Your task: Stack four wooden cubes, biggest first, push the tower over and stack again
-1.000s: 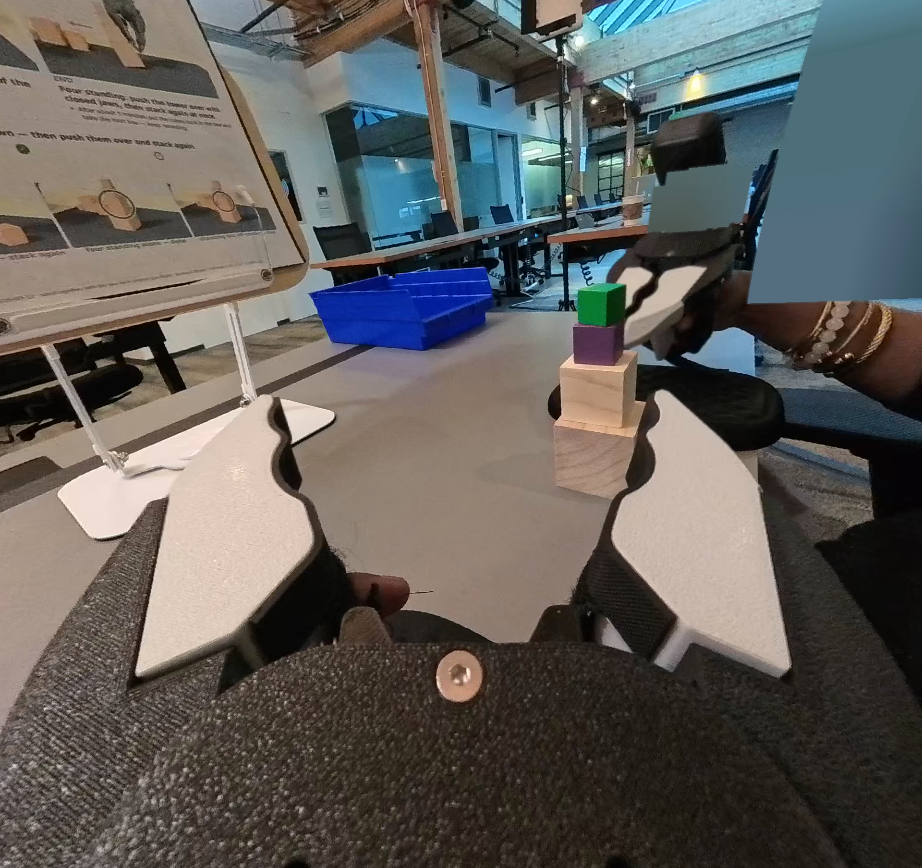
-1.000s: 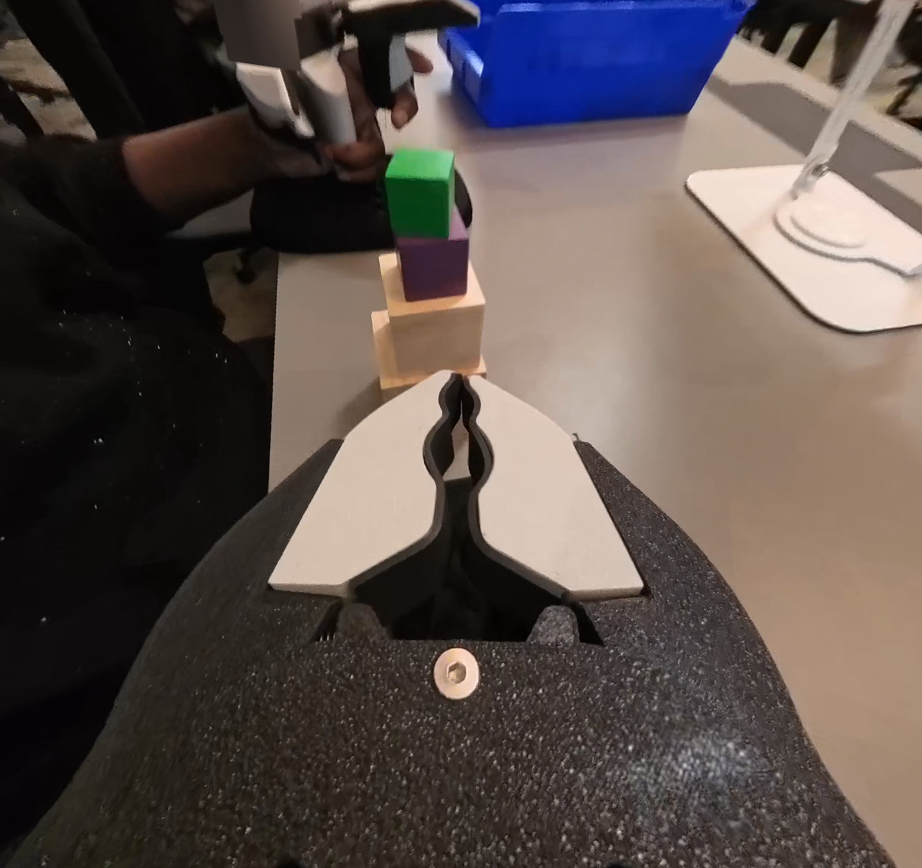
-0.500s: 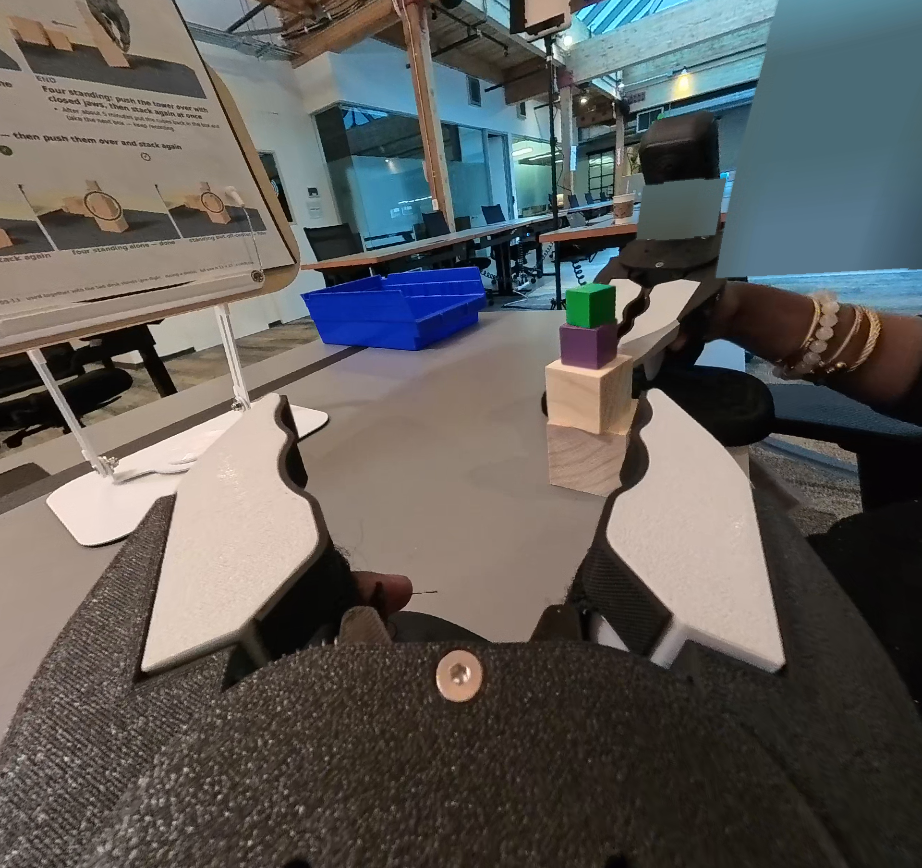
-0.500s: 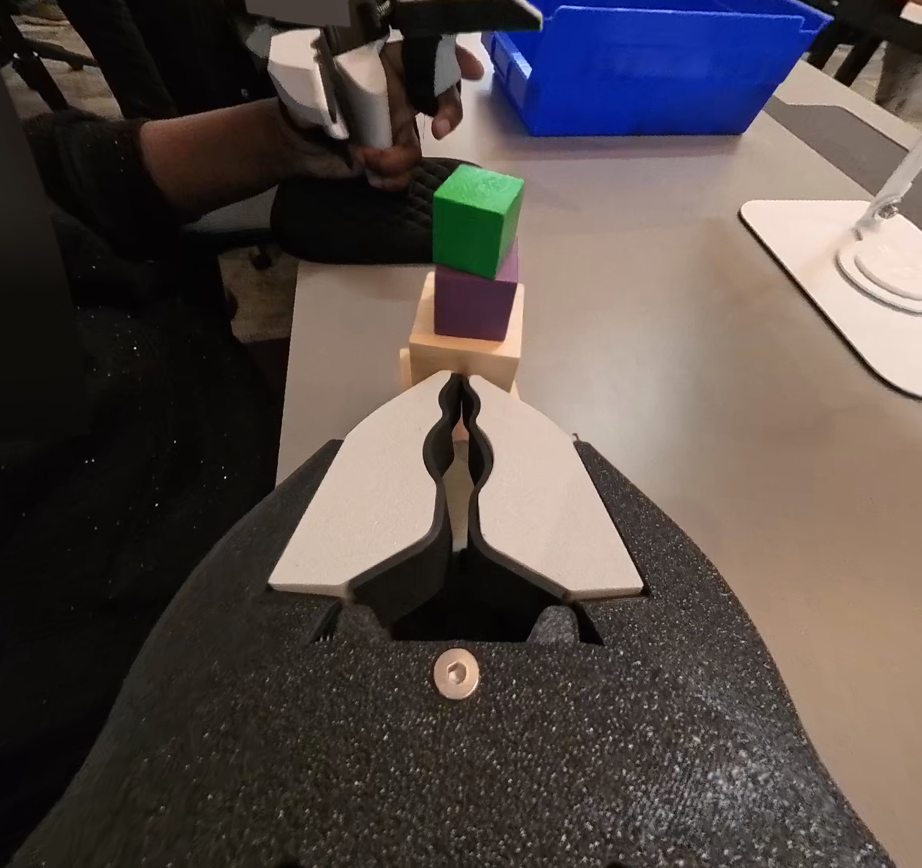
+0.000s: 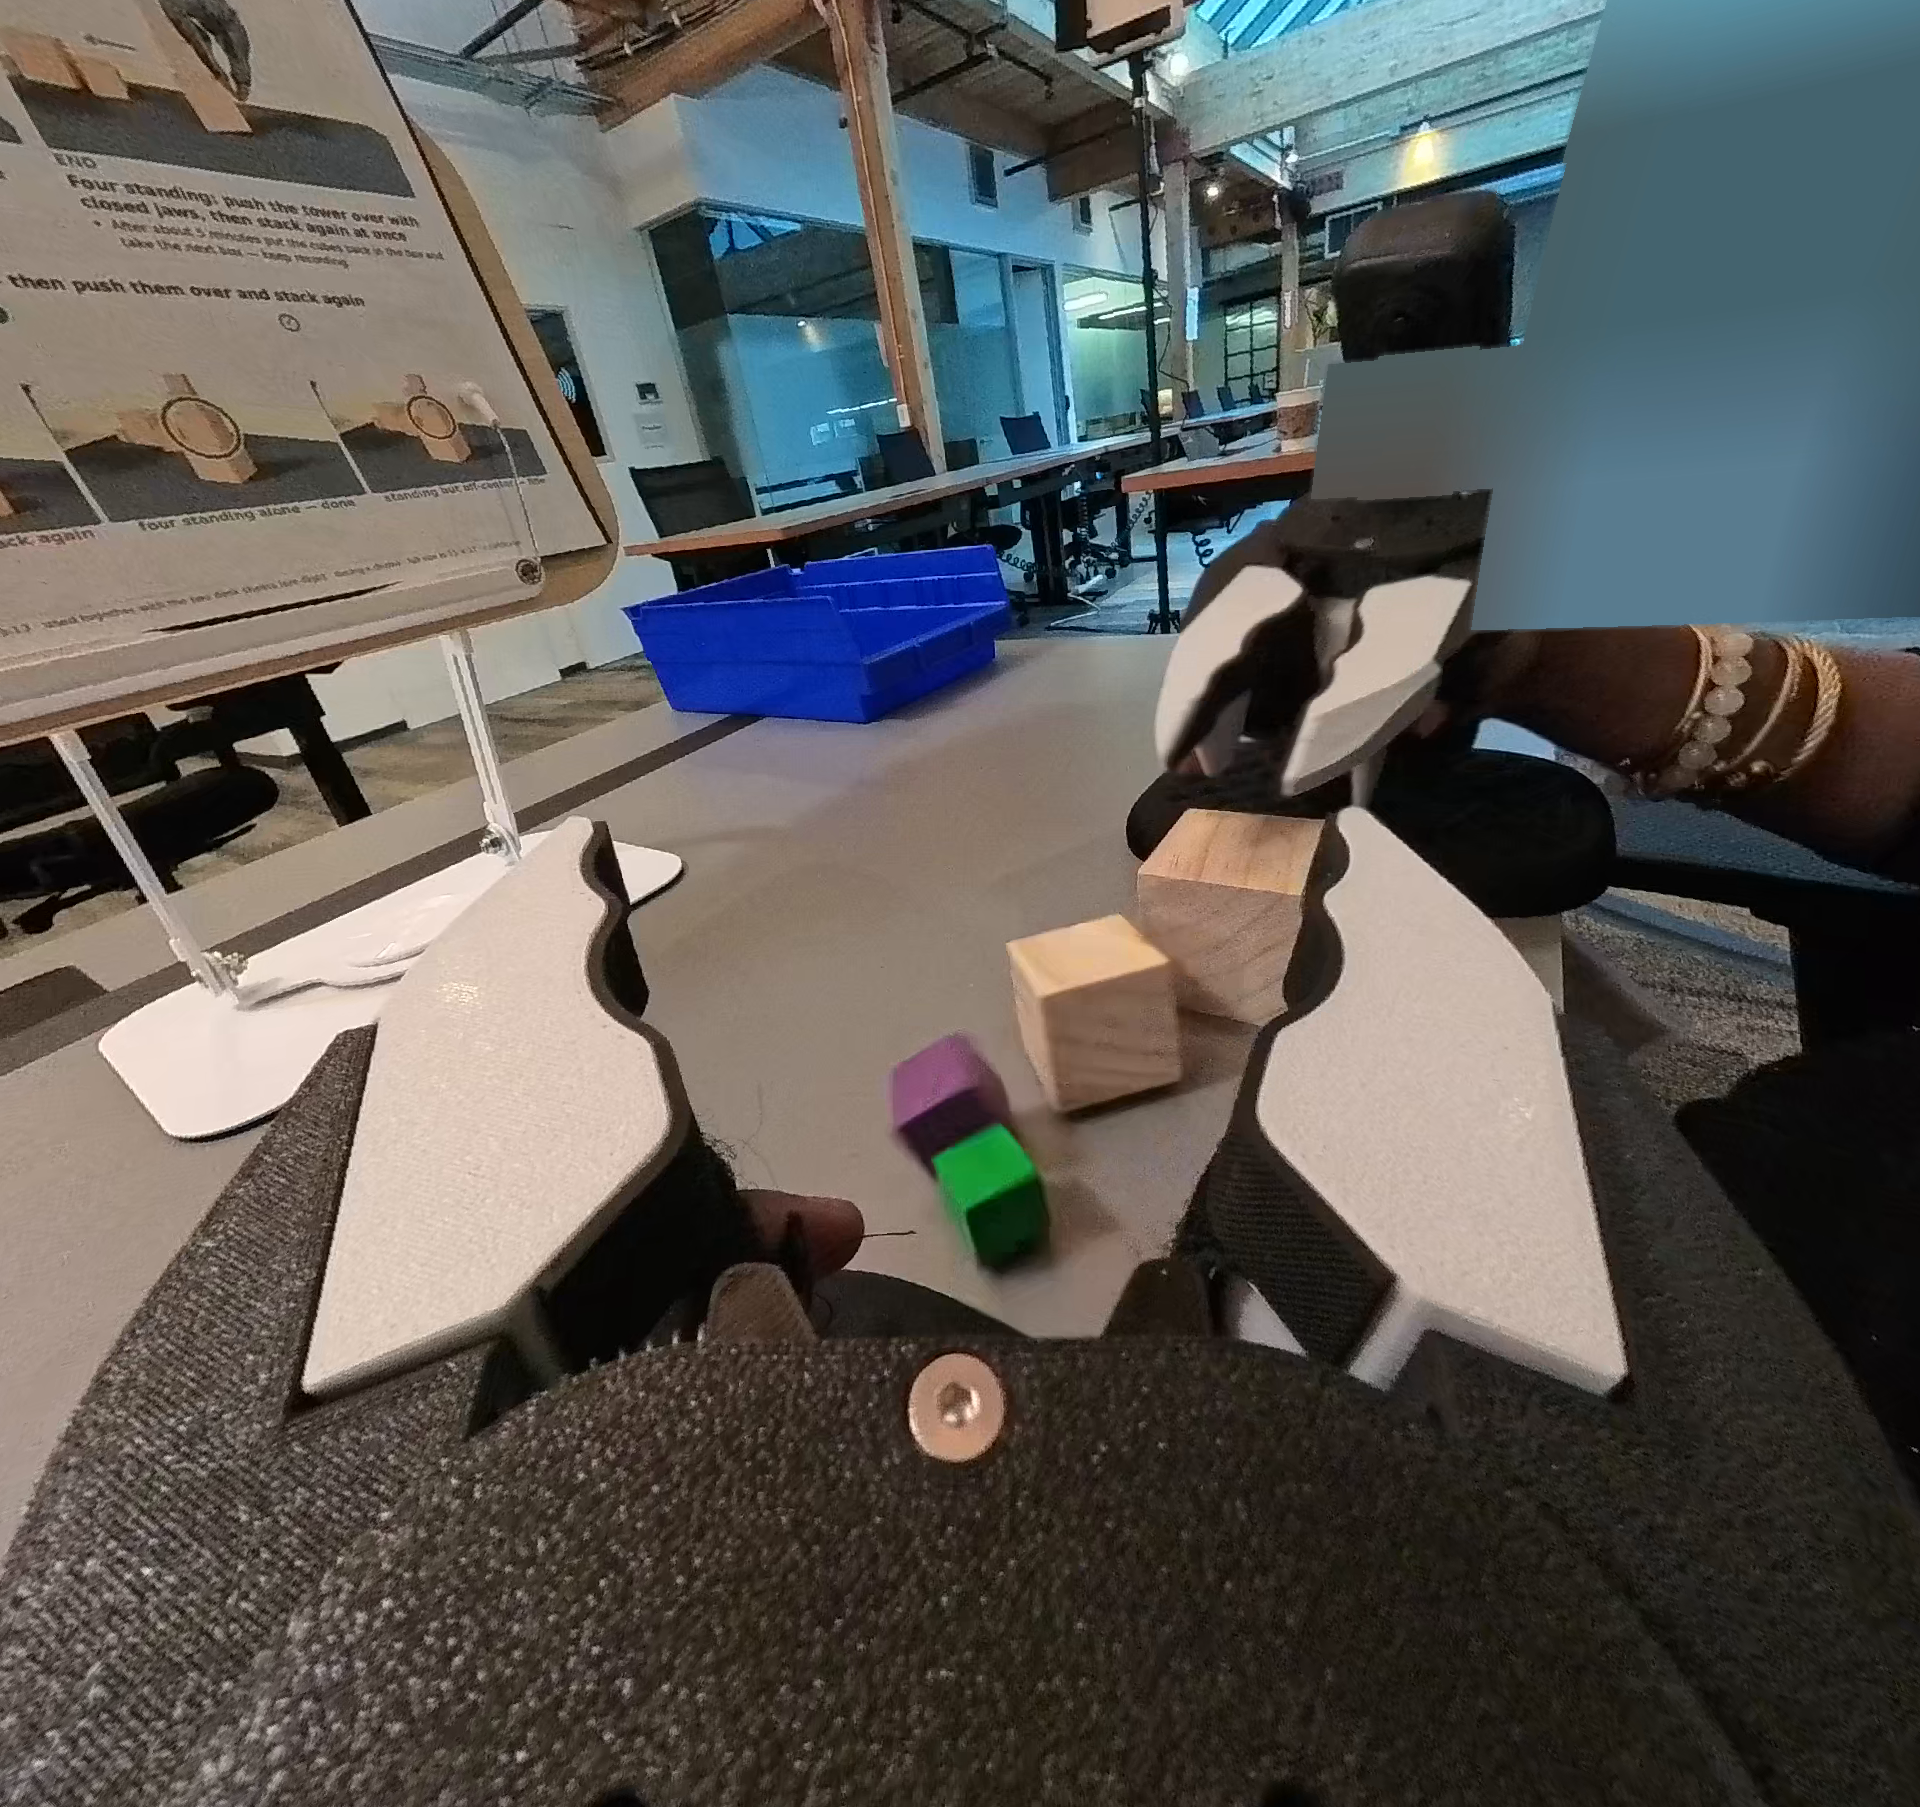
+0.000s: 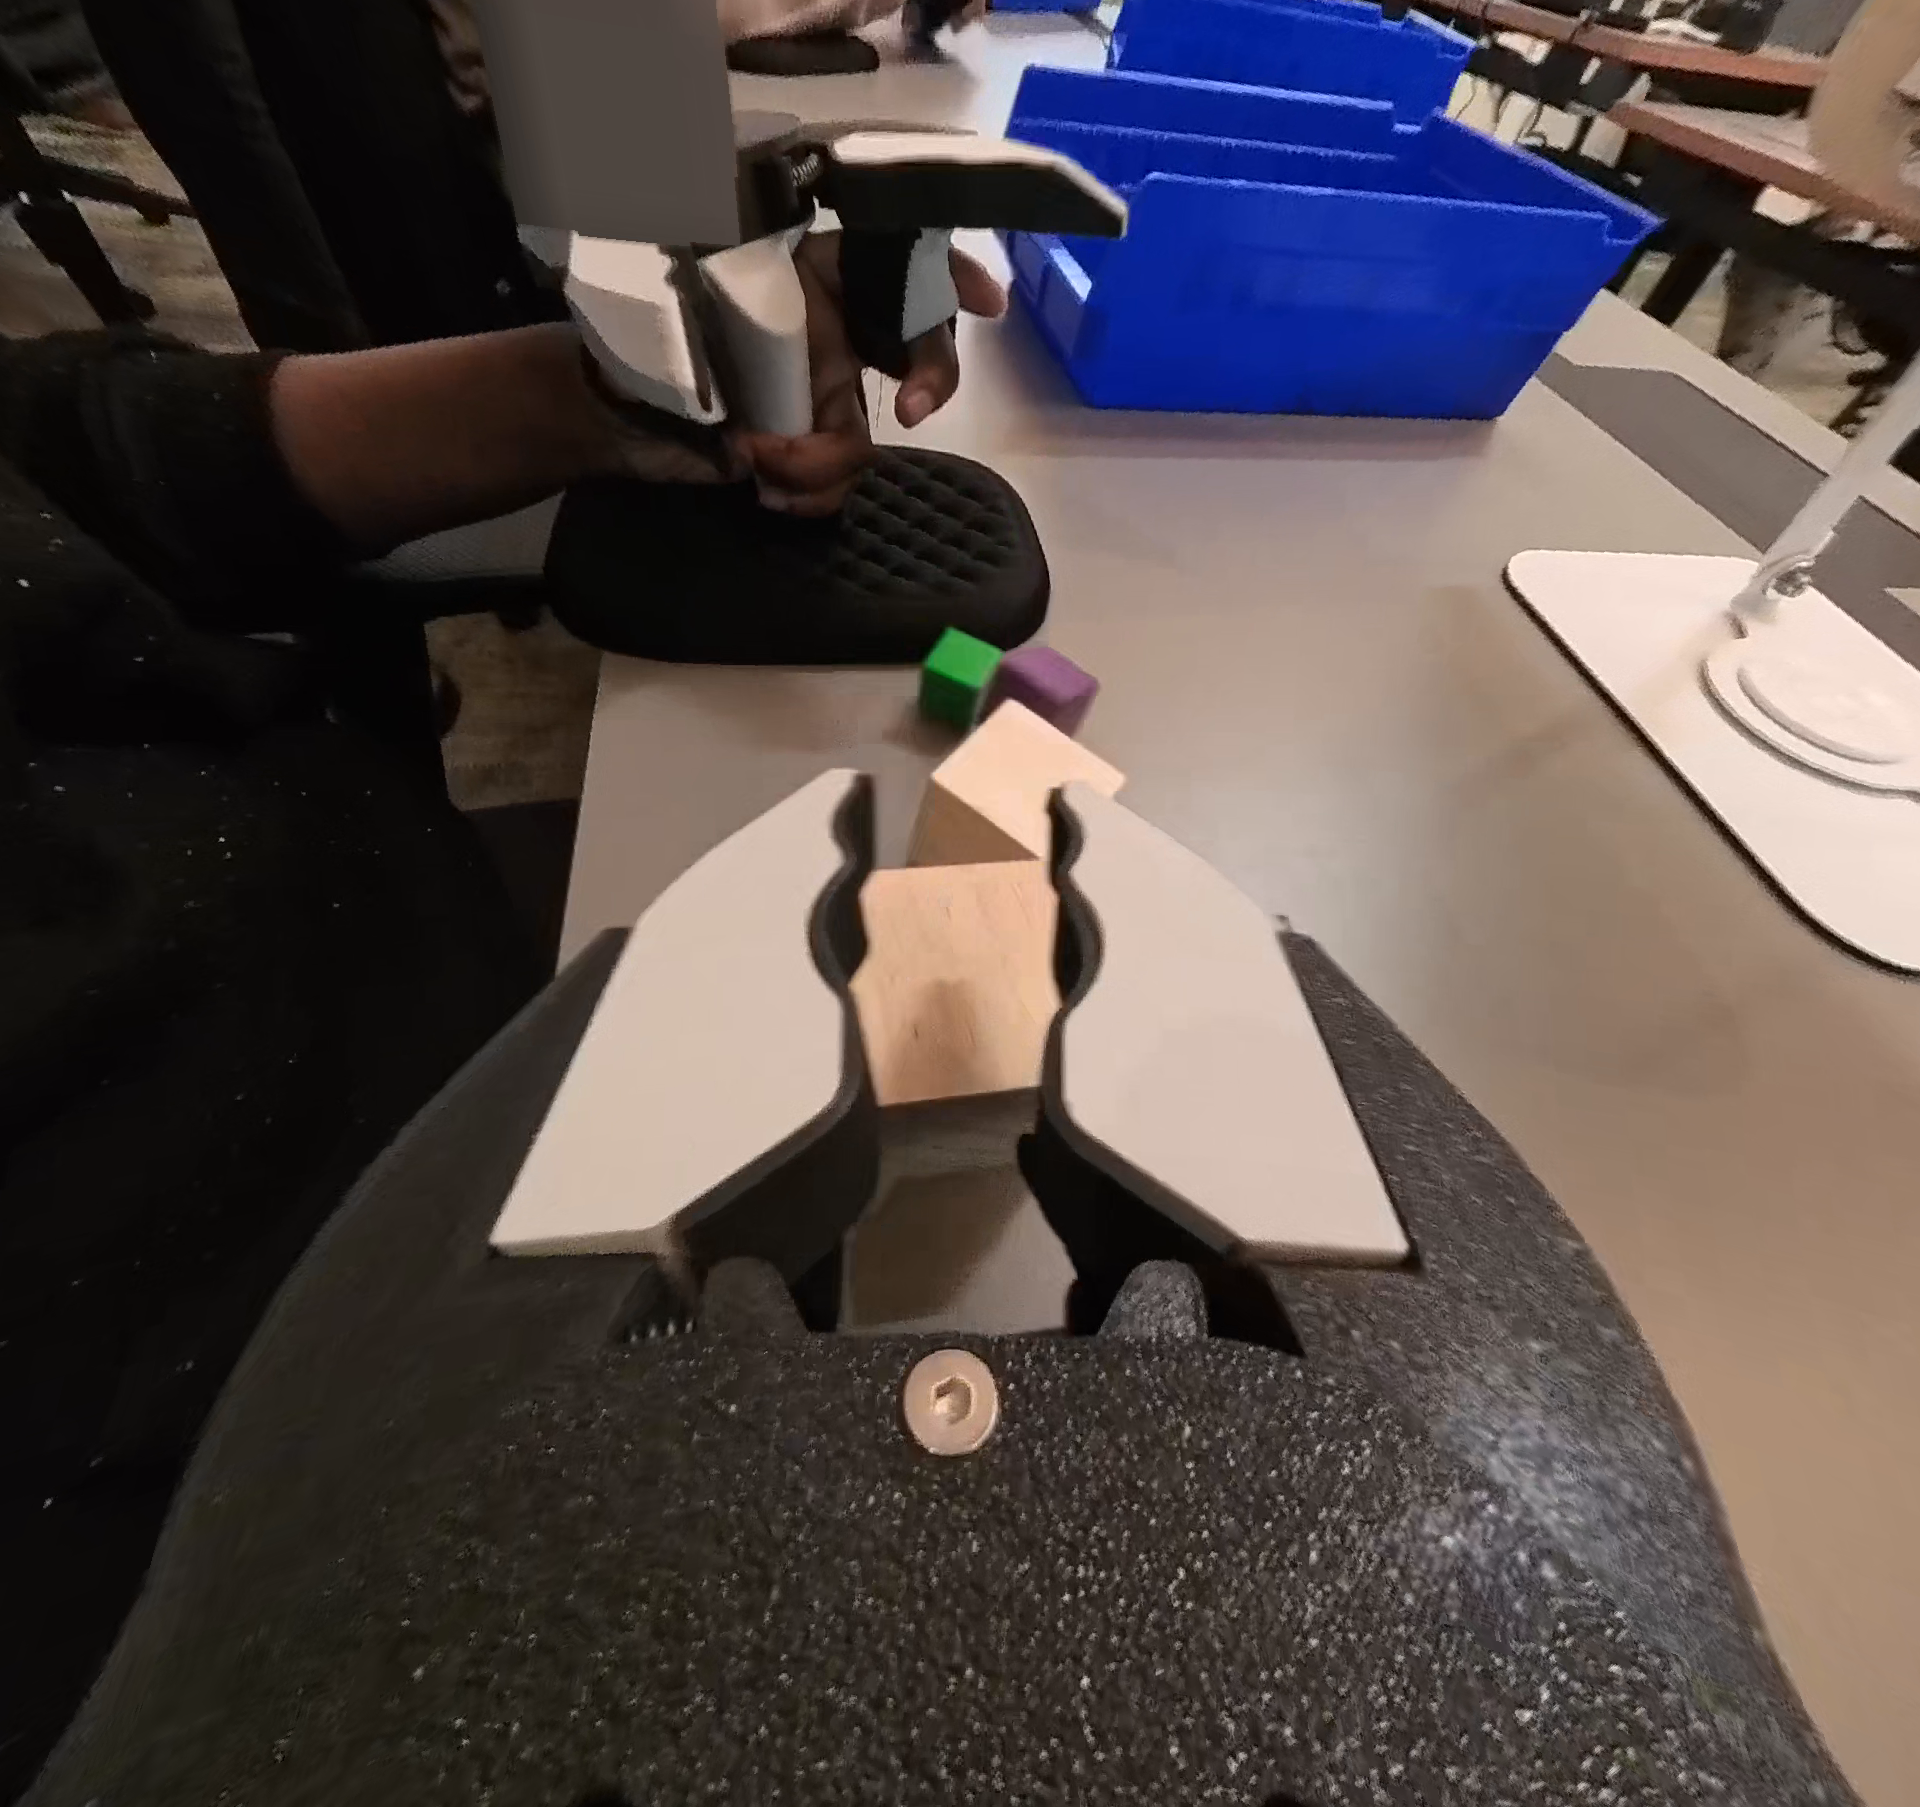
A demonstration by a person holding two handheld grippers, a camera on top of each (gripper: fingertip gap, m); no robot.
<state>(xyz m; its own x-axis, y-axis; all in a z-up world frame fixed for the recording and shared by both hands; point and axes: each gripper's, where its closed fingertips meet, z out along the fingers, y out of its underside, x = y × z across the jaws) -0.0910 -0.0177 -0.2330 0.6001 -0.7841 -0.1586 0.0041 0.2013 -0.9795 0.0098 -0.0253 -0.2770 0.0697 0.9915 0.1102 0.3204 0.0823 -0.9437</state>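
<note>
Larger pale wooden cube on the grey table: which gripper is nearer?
Right. Right gripper hovers just above the larger wooden cube, jaws open, not gripping. Left gripper is farther off, raised over the black mesh pad.

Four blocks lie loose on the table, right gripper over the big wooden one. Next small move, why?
Probably open the right gripper wider, then lower it: it hangs above the big wooden block without touching, and its gap looks narrower than the block. The left gripper is wide open, holding nothing.
</note>
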